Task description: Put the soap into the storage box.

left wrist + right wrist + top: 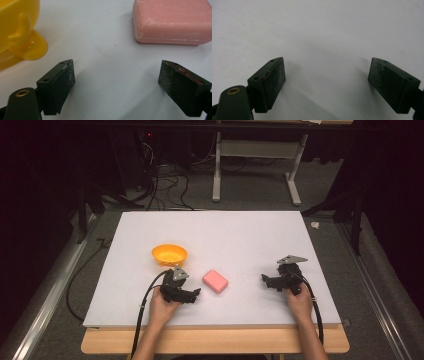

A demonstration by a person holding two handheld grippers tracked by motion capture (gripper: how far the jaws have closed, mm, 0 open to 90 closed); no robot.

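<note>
Your left gripper point(116, 82) hangs wide and empty, the pink soap bar point(172, 21) just beyond its right jaw and the yellow bowl point(17, 27) beyond its left; likely you're lining up a grasp, needing a shift rightward over the bar. Your right gripper point(327, 82), equally wide, idles over the bare white board point(240, 230), dark cable-strewn floor point(175, 185) beyond.

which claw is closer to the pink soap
Left. The left claw sits just beside the pink soap, open; the right claw is farther off on the soap's other side.
</note>
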